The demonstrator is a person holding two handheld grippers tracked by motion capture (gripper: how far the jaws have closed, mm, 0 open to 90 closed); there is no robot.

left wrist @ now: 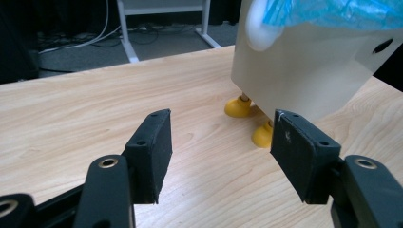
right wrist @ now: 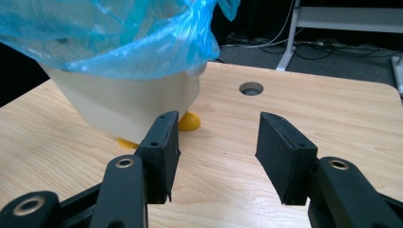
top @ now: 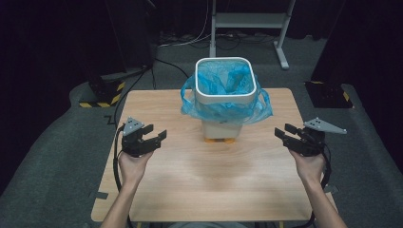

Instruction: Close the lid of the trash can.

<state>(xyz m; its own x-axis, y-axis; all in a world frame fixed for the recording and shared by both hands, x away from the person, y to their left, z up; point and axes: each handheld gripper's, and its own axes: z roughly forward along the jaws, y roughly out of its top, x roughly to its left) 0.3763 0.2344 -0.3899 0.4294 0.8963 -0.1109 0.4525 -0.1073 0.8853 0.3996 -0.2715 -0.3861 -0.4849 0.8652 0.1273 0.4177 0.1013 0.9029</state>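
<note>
Both jaws gape empty; bin point(top: 225, 90) with blue bag point(top: 262, 107) stands between on table point(top: 199, 175).

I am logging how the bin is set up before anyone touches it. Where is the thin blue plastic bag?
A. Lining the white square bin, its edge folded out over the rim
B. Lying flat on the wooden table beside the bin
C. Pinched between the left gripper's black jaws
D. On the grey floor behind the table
A: the thin blue plastic bag sits inside the white square bin and drapes out over its rim, while both grippers stand open, apart from it.
</note>
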